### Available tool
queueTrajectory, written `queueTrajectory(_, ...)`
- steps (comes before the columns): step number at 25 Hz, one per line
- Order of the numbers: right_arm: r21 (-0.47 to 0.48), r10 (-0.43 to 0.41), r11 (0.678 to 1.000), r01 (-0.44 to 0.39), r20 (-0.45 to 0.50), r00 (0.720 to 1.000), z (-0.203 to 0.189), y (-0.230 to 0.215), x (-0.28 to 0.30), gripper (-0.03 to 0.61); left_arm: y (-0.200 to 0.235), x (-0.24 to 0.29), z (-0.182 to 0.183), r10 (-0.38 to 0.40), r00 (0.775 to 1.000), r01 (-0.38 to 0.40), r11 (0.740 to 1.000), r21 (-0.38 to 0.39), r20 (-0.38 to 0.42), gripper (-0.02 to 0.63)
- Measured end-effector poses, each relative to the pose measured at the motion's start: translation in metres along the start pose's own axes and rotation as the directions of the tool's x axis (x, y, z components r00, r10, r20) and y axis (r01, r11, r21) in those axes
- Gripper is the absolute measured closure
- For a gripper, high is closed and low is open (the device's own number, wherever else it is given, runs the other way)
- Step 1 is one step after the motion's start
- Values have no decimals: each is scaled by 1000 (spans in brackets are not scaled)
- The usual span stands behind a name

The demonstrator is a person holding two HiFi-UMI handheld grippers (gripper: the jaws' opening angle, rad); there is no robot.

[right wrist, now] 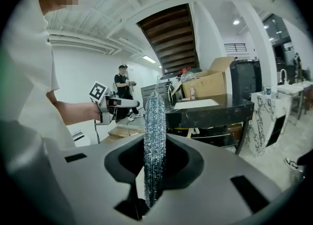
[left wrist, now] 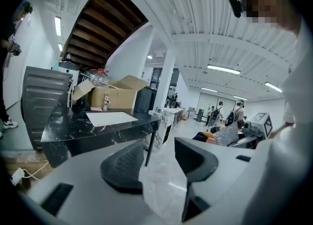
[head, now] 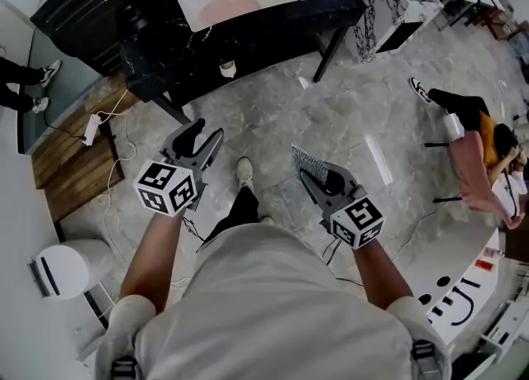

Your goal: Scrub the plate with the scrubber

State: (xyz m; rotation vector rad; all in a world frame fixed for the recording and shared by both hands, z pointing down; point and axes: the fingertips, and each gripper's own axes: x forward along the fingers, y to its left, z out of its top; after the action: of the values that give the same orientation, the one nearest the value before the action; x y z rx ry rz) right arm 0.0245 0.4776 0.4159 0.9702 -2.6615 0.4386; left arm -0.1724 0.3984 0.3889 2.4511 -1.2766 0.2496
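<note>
black table (head: pixel 273 35) bearing the plate (head: pixel 227 8) lies well ahead; right gripper (head: pixel 318 178) pinches the scrubber (head: pixel 307 158), left gripper (head: pixel 207 132) gapes empty; approaching seems next.

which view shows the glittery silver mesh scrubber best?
Right gripper view: the glittery silver mesh scrubber fills the centre, edge-on, clamped by the right gripper. Head view shows its flat face small, beyond the jaws. Left gripper view shows it small and far, at right.
</note>
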Motion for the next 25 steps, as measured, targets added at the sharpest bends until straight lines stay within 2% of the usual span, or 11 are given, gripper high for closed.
queueTrajectory(5, -3, -44, 999, 44, -15, 999, 32, -41, 41, 503, 54, 53, 29, -18, 1000, 18, 1000, -25, 13, 423)
queueTrajectory(14, -54, -88, 995, 86, -35, 995, 92, -109, 136, 503, 141, 137, 78, -72, 997, 72, 997, -19, -10, 423)
queueTrajectory(20, -72, -69, 995, 67, -19, 997, 128, -137, 180, 503, 186, 180, 95, -43, 999, 42, 998, -35, -21, 423)
queueTrajectory(25, -82, -27, 996, 25, -28, 999, 147, -177, 209, 503, 215, 217, 108, 3, 999, -5, 999, -44, -41, 423)
